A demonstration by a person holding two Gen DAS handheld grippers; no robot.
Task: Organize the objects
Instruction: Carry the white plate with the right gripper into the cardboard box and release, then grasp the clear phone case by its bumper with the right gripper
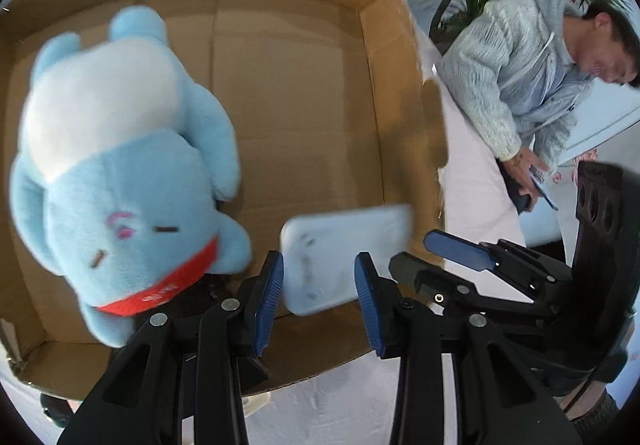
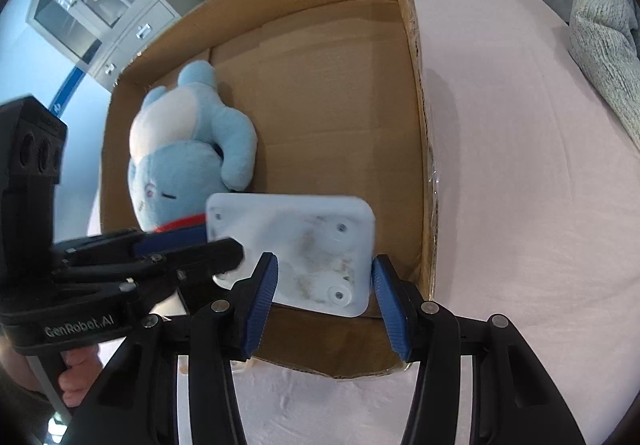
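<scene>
The white plastic block (image 2: 304, 249) is at the near end of the cardboard box (image 2: 340, 117), beside the blue plush toy (image 2: 188, 149). It looks blurry, so it may be dropping or loose.

The right gripper (image 2: 324, 285) has its blue pads spread wide, one on each side of the near end of the block. I cannot tell if they touch it. The left gripper (image 1: 320, 285) is spread too, with the block's other end between its pads. Neither one looks like it is squeezing hard.

The step seems to be putting the block down in the box. To do it well, let it land flat on the bare box floor, next to the toy and not on top of it. Keep both grippers wide and lift them straight up, so the pads do not catch the block's edges or bump the near wall of the box. The two grippers are close together, so move one away at a time.
</scene>
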